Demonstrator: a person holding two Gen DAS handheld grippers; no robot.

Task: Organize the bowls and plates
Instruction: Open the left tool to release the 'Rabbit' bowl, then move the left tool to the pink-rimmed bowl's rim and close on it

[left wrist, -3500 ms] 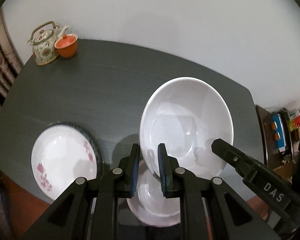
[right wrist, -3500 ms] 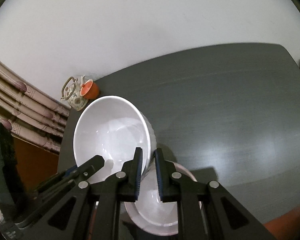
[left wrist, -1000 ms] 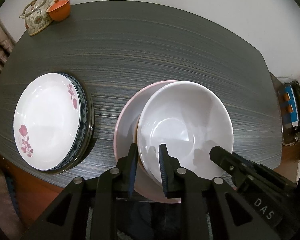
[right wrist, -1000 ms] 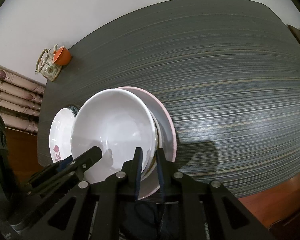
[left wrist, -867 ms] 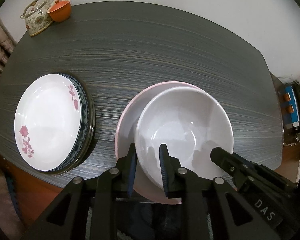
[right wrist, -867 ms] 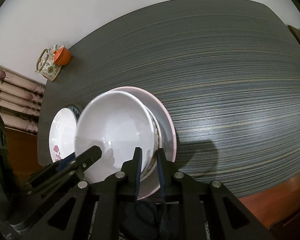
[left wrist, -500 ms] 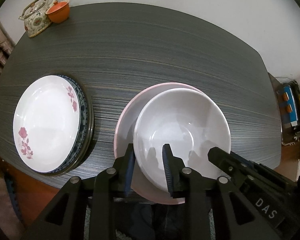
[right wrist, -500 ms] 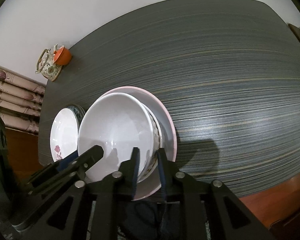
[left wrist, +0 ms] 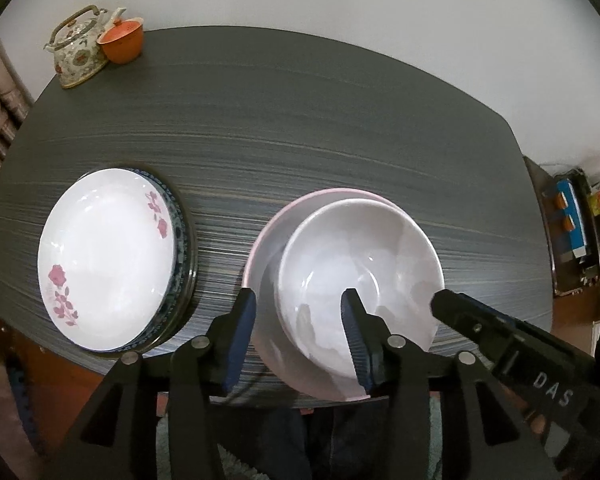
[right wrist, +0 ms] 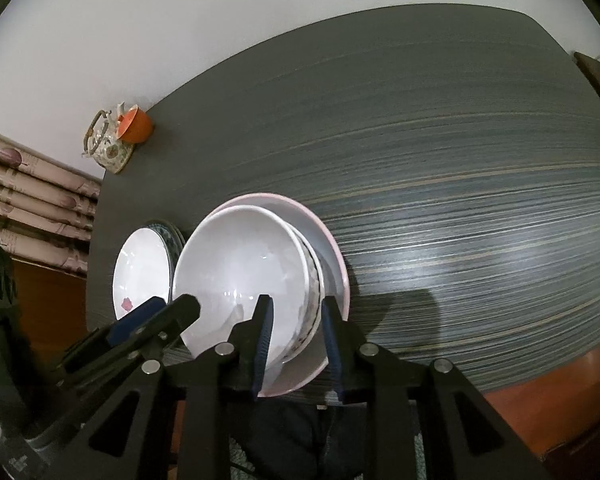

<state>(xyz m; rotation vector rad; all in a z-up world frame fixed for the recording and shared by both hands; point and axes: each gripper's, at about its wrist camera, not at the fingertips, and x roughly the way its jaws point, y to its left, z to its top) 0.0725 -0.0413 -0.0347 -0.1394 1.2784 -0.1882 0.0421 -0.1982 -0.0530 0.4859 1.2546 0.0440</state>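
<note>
Evidently release step: white bowl (left wrist: 360, 276) sits nested at table's (left wrist: 340, 128) near edge; left gripper (left wrist: 300, 336) and right gripper (right wrist: 296, 340) gape, gripping nothing. Next: withdraw without snagging the rim.

The left gripper (left wrist: 300, 334) was held low and pointed forward, its two black fingers (left wrist: 240, 336) spread wide apart with blue pads facing inward. The right gripper (right wrist: 296, 344) was just beside it on the right, also pointed forward, its fingers (right wrist: 260, 340) parted by a narrower gap. Each one's tip showed at the edge of the other's view
</note>
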